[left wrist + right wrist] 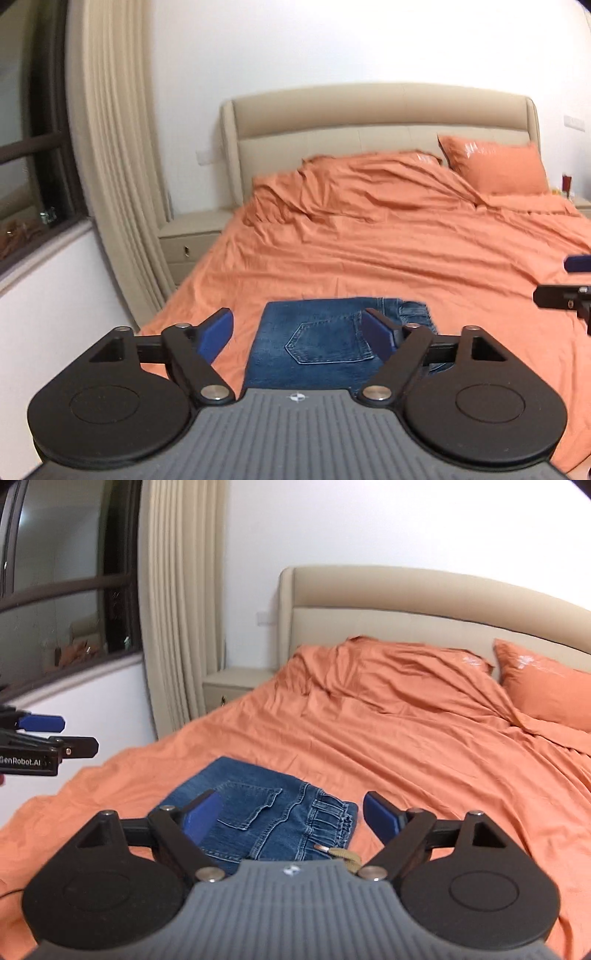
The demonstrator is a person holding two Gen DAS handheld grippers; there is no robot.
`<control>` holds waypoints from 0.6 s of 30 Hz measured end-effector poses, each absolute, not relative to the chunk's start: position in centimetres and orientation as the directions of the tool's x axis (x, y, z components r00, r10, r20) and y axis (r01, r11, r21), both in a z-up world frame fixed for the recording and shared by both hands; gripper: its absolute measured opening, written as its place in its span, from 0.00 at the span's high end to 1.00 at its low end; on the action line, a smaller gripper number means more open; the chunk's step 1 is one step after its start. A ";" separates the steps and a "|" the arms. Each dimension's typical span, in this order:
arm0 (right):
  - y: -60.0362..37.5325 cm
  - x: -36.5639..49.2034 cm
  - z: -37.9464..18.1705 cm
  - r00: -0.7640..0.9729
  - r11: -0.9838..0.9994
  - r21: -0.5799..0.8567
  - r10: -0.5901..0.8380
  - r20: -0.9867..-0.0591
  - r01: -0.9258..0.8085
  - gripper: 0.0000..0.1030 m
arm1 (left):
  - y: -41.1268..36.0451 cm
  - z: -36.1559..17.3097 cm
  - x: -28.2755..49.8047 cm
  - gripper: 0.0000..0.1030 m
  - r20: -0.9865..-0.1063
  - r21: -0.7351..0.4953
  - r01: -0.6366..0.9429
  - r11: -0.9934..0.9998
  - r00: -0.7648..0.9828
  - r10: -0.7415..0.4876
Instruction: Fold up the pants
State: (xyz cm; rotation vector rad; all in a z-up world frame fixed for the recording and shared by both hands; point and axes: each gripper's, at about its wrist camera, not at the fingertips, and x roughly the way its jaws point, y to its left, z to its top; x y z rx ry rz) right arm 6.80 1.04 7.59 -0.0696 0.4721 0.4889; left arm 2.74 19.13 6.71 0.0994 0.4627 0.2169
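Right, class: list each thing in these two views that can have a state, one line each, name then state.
jeans: folded into a compact rectangle, lying flat on the bed, back pocket up, held by neither gripper.
left gripper: open, fingers apart above the jeans.
right gripper: open, holding nothing.
duvet: rumpled, spread over the bed.
curtain: drawn aside beside the window.

One readable label

On my left gripper (55,734), seen from my right wrist camera, white lettering on the black side reads "GenRobot.AI".
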 end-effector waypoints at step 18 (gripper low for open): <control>2.7 2.5 -0.3 0.771 0.932 0.143 0.356 -0.528 -0.332 0.21 | 17.1 -1.9 0.8 0.06 -0.558 0.124 -0.350 0.928 0.749 0.357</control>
